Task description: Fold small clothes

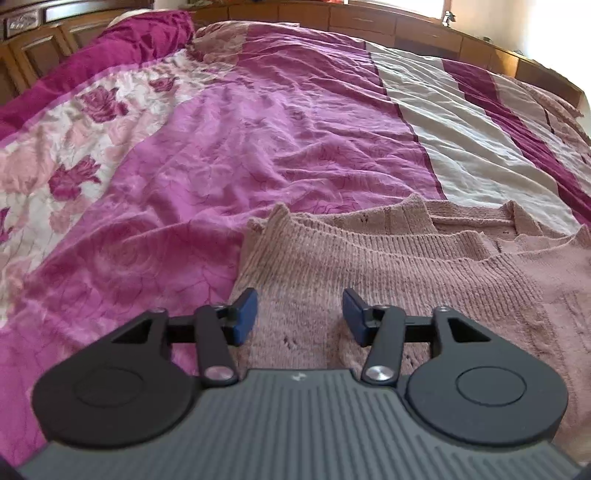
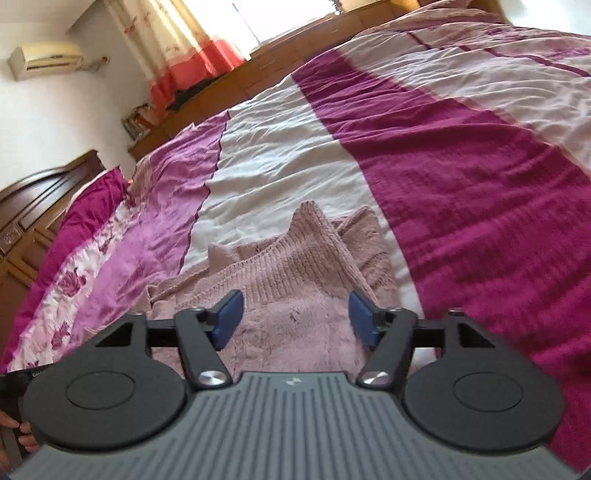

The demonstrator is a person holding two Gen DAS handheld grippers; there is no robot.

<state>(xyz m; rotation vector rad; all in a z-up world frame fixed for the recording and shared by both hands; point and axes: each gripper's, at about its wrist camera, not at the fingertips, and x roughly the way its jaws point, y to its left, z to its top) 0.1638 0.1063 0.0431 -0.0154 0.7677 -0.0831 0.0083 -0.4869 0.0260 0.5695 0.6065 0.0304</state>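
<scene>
A pale pink knitted sweater (image 1: 369, 266) lies folded in layers on the bed, its ribbed edges stacked toward the far side. My left gripper (image 1: 300, 315) hovers over the sweater's near left part with its blue pads apart and nothing pinched between them. In the right wrist view the same sweater (image 2: 295, 258) shows a ribbed corner sticking up. My right gripper (image 2: 295, 319) stands open above its fuzzy near part, the pads clear of the knit.
The bedspread (image 1: 258, 129) is striped in pink, magenta and white with a rose print at the left. A wooden headboard (image 2: 33, 206) and low wooden cabinets (image 1: 369, 18) border the bed. A hand (image 2: 14, 432) shows at the lower left edge.
</scene>
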